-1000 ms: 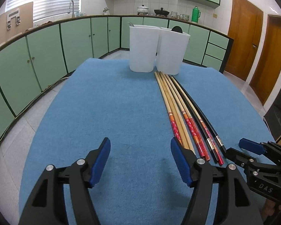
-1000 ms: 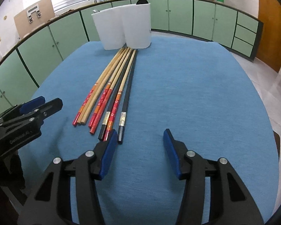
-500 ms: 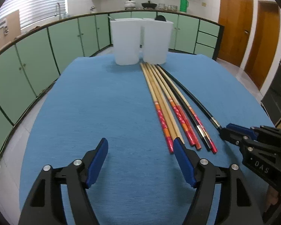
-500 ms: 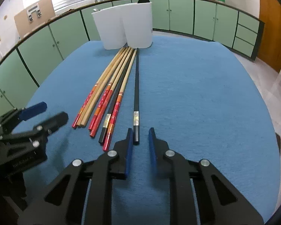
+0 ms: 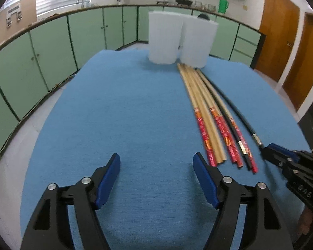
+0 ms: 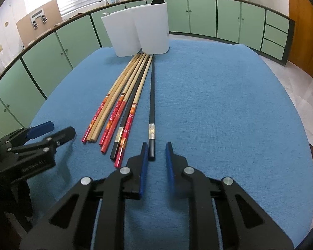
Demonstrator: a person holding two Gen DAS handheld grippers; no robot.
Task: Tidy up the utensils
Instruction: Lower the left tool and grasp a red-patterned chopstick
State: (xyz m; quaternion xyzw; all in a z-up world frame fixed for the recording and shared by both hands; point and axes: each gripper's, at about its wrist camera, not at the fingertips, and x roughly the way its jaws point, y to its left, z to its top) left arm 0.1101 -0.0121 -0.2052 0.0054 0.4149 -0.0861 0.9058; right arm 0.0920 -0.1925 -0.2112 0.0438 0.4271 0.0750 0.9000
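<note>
The right gripper (image 6: 155, 153) has its blue pads narrowed around the near end of a black chopstick (image 6: 151, 104) that lies apart from the others, to their right; a gap shows between the right pad and the stick, so I cannot tell whether it is clenched on it. The rest of the chopsticks (image 6: 119, 104), bamboo with red ends plus another black one, lie side by side on the blue-covered worktop (image 6: 229, 104), their far tips touching or nearly touching two white containers (image 6: 144, 33) at the far edge. The left gripper (image 5: 156, 173) hovers released over bare cloth, just left of the bundle.
</note>
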